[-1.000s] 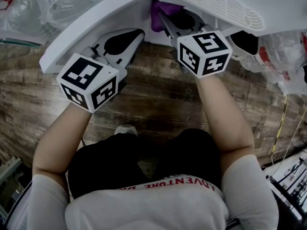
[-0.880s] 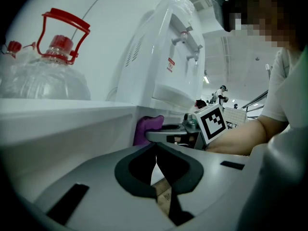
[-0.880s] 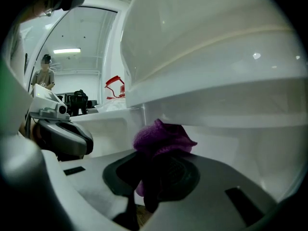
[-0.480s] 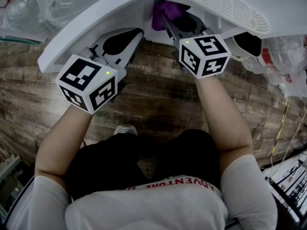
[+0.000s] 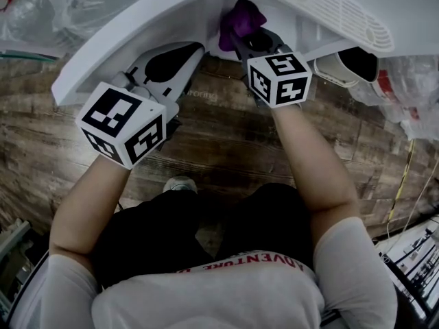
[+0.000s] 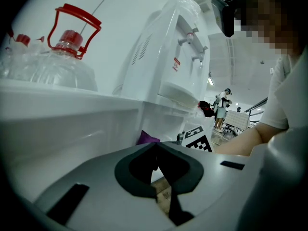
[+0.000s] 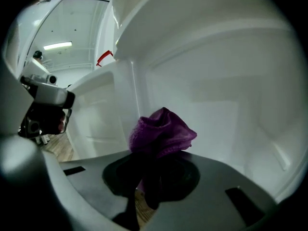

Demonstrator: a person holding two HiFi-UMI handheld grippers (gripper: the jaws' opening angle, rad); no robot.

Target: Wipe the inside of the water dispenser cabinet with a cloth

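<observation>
Purple cloth (image 7: 162,131): bunched, inside the white dispenser cabinet (image 7: 216,95), in front of its back wall; contact with the wall unclear.
Right gripper (image 7: 147,177): jaws clamped on the cloth, reaching into the cabinet.
Left gripper (image 6: 155,150): jaws together, nothing between them; held beside the white door panel (image 5: 116,53).
Floor (image 5: 226,142): wood planks.
</observation>
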